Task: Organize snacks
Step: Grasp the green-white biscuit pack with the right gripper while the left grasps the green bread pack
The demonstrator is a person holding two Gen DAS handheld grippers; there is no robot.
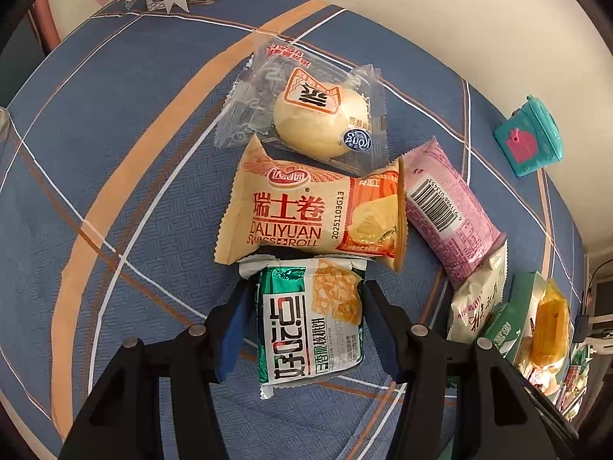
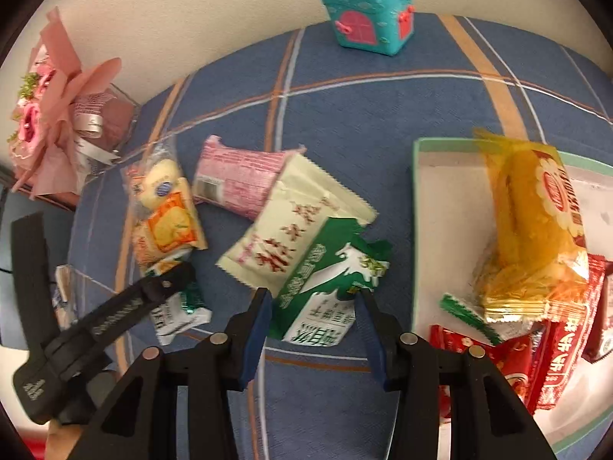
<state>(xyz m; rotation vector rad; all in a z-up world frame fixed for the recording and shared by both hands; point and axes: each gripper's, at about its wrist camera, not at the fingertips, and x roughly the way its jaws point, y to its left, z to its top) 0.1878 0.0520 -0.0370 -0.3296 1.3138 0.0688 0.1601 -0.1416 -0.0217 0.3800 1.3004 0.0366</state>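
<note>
My left gripper (image 1: 308, 306) has its blue pads on either side of the green cracker packet (image 1: 312, 322), jaws spread about as wide as the packet; I cannot tell whether the pads press it. The packet's long axis runs straight along my fingers, its far end tucked just under the orange Swiss roll packet (image 1: 314, 216). That one lies crosswise, its long axis running side to side across my view. Beyond it, touching its far edge, is the clear bun packet (image 1: 306, 111). A pink bar (image 1: 448, 211) slants beside the roll's right end, toward the wall edge of the table (image 1: 115, 134).

My right gripper (image 2: 314, 322) is spread around the near end of a green and white packet (image 2: 329, 283), which slants away up to the right; whether the pads touch it is unclear. It overlaps a cream packet (image 2: 295, 226) whose long axis slants the same way. To the right, a tray (image 2: 417, 230) holds a yellow cake packet (image 2: 532, 237) and red packets (image 2: 551, 356). A teal toy box (image 2: 369, 15) sits at the table's far edge, and a pink bouquet (image 2: 49, 115) at its far left corner.
</note>
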